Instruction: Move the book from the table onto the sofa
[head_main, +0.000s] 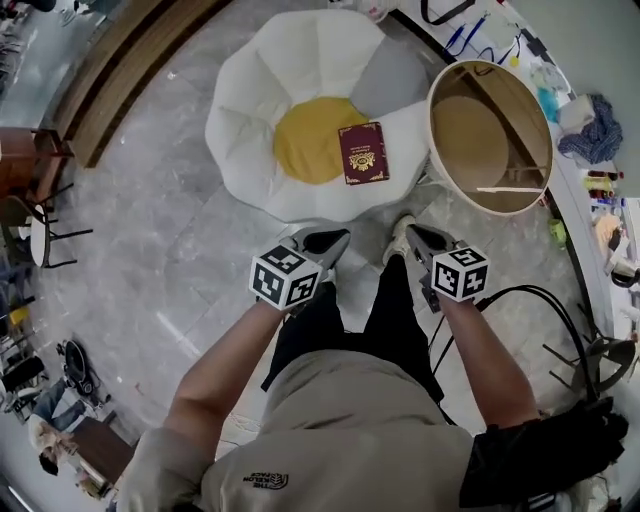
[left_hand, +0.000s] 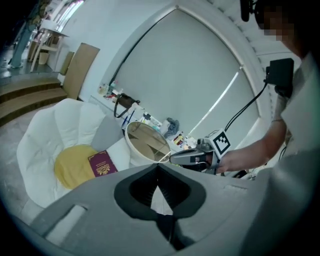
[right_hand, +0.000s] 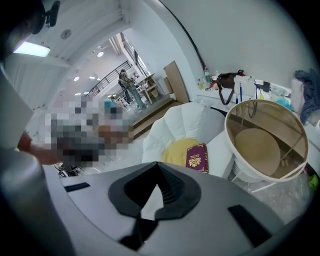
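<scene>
Sofa: the white petal-shaped sofa (head_main: 250, 110), with its yellow cushion (head_main: 305, 140) in the middle, sits at the left of the head view. It is your goal.
Left gripper: your left gripper (head_main: 325, 243) hangs over the floor in front of the sofa. Its jaws are closed tip to tip with nothing between them.
Book: the dark red book (head_main: 363, 153) lies flat and cover up on the seat, partly on the cushion's right edge and partly on the white petal beside it. Neither gripper touches it.
Right gripper: your right gripper (head_main: 418, 238) is also closed on nothing and well apart from the book.
Table: the round table (head_main: 431, 120) stands just right of the sofa, and the book is not on it.
Step in hand: the placing looks done. Keep both grippers clear and only check that the book rests steady. If you want it straighter, open the jaws first, then come in from the front, not over the table's rim.
</scene>
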